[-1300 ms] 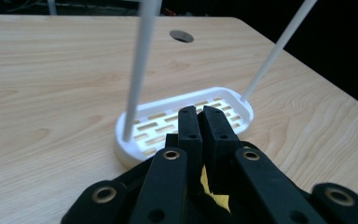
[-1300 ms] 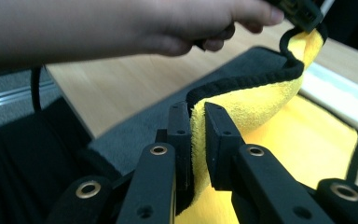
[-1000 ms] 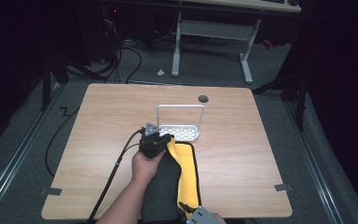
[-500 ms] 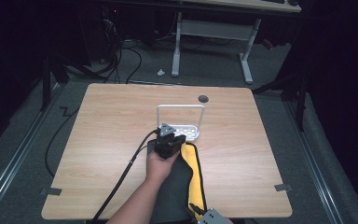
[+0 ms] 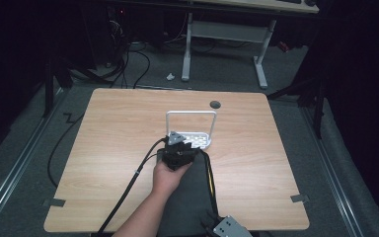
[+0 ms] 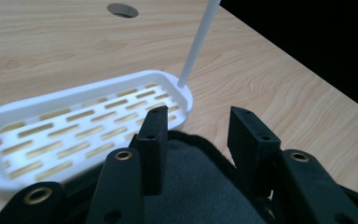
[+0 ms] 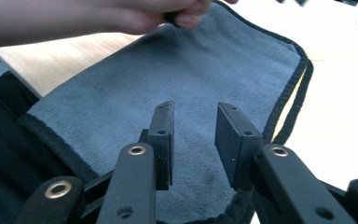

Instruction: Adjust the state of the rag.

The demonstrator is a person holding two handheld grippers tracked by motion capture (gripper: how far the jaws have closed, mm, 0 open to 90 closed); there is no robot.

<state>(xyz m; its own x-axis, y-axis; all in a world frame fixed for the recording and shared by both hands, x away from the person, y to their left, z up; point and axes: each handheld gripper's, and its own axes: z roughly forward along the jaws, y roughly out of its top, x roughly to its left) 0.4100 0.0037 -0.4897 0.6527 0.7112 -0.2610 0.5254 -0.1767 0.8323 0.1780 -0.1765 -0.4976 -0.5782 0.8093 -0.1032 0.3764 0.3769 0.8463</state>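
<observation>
Wooden table [image 5: 113,148], perhaps white desk [image 5: 227,30] behind

Right gripper [image 5: 231,228] cut by bottom edge

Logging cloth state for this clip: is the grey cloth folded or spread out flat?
Spread flat: in the right gripper view the grey cloth lies as one open sheet on the table, its dark hem visible along the edge, no fold showing.

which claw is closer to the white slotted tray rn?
Left. The left claw sits right at the white slotted tray, jaws open over the grey cloth edge. The right claw is back at the table's near edge, over the cloth's other end.
</observation>
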